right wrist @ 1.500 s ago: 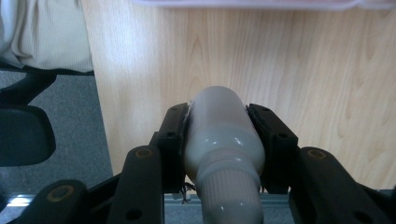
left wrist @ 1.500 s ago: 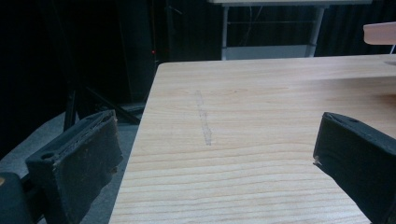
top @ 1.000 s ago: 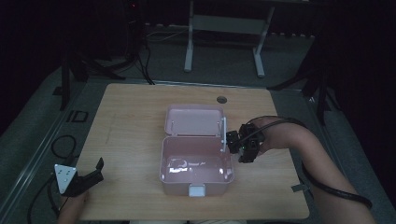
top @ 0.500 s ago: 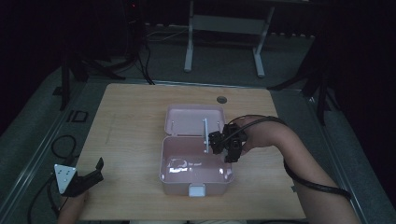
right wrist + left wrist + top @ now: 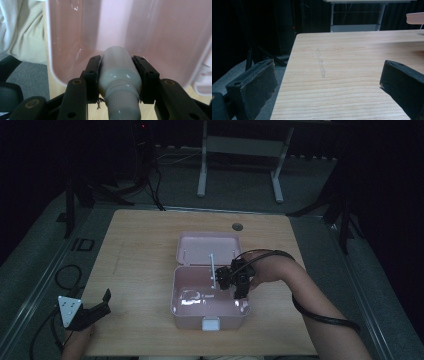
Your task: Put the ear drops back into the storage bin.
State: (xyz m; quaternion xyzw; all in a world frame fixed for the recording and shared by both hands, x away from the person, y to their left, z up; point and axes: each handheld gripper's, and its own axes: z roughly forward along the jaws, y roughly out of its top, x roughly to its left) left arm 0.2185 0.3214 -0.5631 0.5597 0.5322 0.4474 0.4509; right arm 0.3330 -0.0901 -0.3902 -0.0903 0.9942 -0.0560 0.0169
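Bottle: small white plastic bottle with a ribbed cap (image 5: 119,80), held between the 2 black jaws of the right gripper (image 5: 119,75), its rounded end pointing into the box.
Box: pink plastic box with a hinged lid (image 5: 200,305), open, near the middle of the table; the lid (image 5: 207,247) lies flat behind the tray, and a small white latch (image 5: 210,323) sits on the front wall.
Right gripper: closed firmly on the bottle, 1 jaw pressing each side; in the high view it hangs over the right part of the tray, near the right wall. I cannot tell if the bottle touches the bottom.
Left gripper (image 5: 87,312): jaws spread wide with nothing between them, at the front left corner of the table, well apart from the box; a grey three-cornered plate (image 5: 69,309) is on top.
Surface: light wooden table (image 5: 140,255) with visible grain, a faint pale streak (image 5: 321,66) on it and a round dark hole (image 5: 237,226) near the far edge.
Room: dark, grey floor (image 5: 30,265), black cables (image 5: 65,275) at the left, a white metal stand (image 5: 240,150) behind the table.
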